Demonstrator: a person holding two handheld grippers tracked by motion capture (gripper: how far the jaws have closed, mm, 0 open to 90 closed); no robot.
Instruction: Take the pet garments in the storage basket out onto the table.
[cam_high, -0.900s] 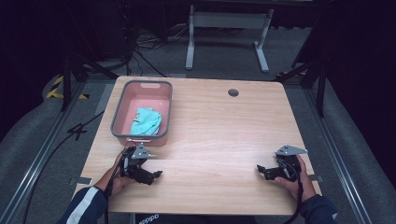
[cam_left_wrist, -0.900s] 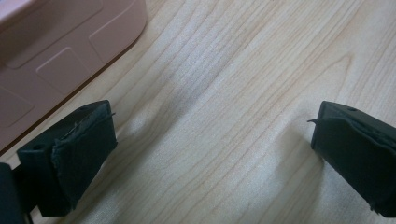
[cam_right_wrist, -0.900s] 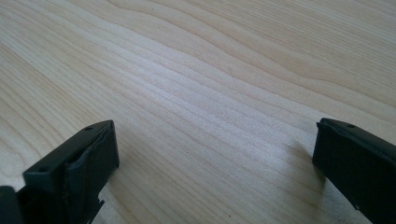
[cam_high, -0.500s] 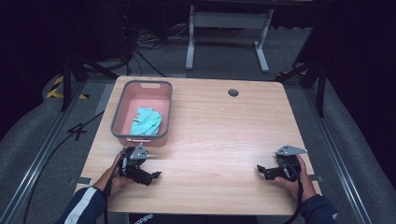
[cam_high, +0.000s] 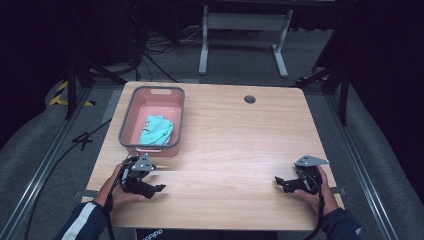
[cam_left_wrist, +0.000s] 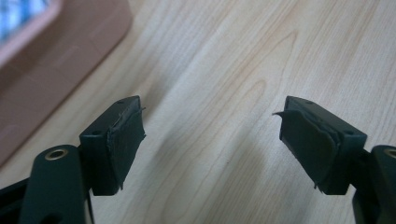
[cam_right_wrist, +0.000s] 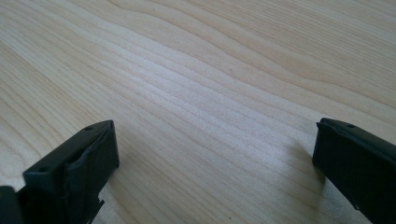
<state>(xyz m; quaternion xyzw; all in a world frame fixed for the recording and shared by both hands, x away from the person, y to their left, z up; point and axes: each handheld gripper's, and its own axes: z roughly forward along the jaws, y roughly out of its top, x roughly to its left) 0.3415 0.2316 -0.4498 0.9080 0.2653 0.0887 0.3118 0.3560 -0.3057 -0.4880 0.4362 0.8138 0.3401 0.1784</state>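
Nearest, left gripper (cam_high: 150, 186) and right gripper (cam_high: 286, 183) rest low on the wooden table (cam_high: 240, 150) by its near edge, well apart, each held in a hand, jaws spread wide, nothing between them. Farther back left, a pink basin (cam_high: 131, 114) holds a crumpled teal cloth (cam_high: 156, 129). Farthest, a round cable hole (cam_high: 249, 99).

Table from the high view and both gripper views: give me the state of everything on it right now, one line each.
left gripper: open, empty, low over the table beside the bin's near end.
right gripper: open, empty, over bare wood.
pink bin: upright on the table, no lid.
teal cloth: crumpled, lying inside the bin.
table: bare wood apart from the bin.
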